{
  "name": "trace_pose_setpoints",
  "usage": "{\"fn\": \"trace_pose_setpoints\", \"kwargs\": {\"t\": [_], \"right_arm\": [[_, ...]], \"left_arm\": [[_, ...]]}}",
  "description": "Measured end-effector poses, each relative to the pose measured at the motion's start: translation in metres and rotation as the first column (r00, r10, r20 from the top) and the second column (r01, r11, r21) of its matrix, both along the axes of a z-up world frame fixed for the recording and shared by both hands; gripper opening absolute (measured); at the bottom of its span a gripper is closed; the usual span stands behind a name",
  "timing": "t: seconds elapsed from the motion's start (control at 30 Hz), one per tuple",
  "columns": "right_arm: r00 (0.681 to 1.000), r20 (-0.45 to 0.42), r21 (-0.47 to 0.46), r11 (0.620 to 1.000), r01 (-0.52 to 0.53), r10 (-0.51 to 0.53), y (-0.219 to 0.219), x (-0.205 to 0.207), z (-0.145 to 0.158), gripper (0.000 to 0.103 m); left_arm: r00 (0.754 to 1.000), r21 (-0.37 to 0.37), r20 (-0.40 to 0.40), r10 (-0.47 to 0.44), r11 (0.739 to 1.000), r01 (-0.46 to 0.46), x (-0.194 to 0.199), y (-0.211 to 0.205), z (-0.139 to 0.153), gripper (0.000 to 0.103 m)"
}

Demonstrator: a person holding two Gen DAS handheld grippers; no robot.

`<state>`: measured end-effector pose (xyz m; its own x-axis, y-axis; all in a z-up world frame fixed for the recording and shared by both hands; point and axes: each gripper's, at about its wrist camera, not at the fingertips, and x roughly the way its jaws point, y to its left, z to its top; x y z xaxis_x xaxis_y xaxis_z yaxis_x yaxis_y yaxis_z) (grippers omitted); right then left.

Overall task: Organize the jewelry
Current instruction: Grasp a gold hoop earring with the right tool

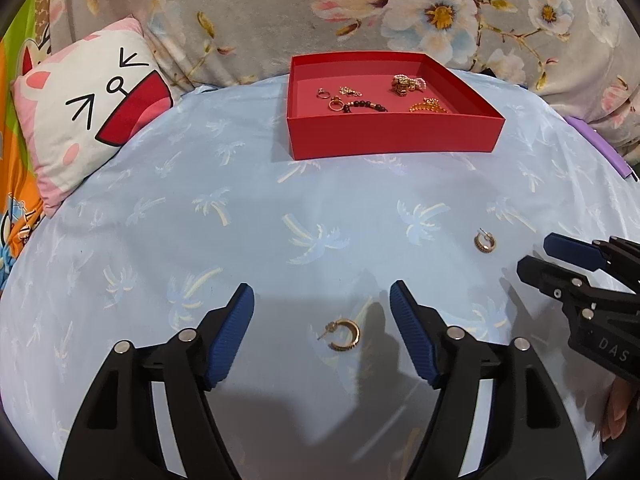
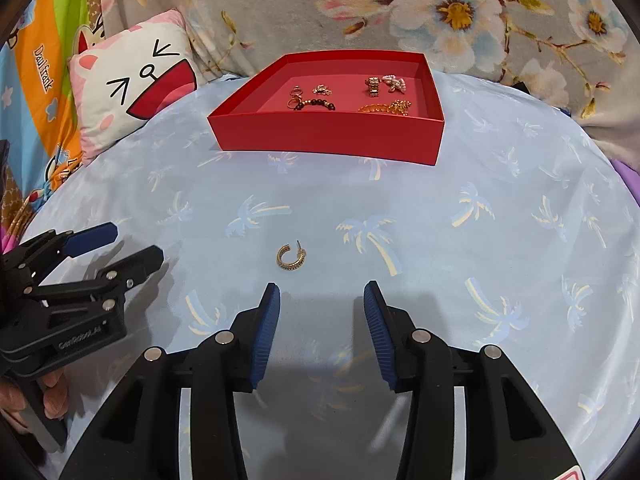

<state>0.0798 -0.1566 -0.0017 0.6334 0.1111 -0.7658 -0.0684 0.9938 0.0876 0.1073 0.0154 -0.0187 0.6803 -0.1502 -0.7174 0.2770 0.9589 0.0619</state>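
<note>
A gold hoop earring [image 1: 343,334] lies on the pale blue palm-print sheet between the blue pads of my left gripper [image 1: 321,292], which stands open, and touches neither pad. A second gold hoop earring [image 2: 291,258] lies just beyond the tips of my right gripper [image 2: 322,289], slightly to their left. That gripper is open too, with nothing between its fingers. Each gripper shows in the other's view: the right gripper [image 1: 536,255] and the left gripper [image 2: 137,242]. The red box [image 1: 396,136] farther back holds rings, a dark bead bracelet [image 1: 366,106], a gold hair claw and a pearl piece.
A cat-face pillow [image 1: 84,104] leans at the back left. A floral blanket [image 1: 400,8] rises behind the box. A purple object [image 1: 596,144] pokes out at the right edge of the sheet. A person's fingers [image 2: 52,396] hold the left gripper's handle.
</note>
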Motion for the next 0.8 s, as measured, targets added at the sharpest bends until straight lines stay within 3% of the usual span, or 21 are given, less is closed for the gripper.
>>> {"fn": "trace_pose_setpoints", "kwargs": {"t": [0.27,0.5,0.8], "right_arm": [[1.000,-0.004,-0.019,1.000,-0.017,0.017,0.006,-0.001,-0.001,0.047],[0.998,-0.045,-0.001,0.999,-0.037,0.037,0.012,0.007,-0.006,0.047],[0.998,-0.048,-0.019,0.999,-0.044,0.043,0.024,0.025,-0.007,0.047]], "left_arm": [[0.999,-0.030,-0.031,-0.044,0.999,0.044,-0.019,0.009,-0.003,0.076],[0.996,-0.070,-0.086,-0.016,0.998,0.010,-0.015,0.020,-0.008,0.077],[0.996,-0.065,-0.089,-0.016,0.998,0.010,-0.015,0.019,-0.009,0.077]]}}
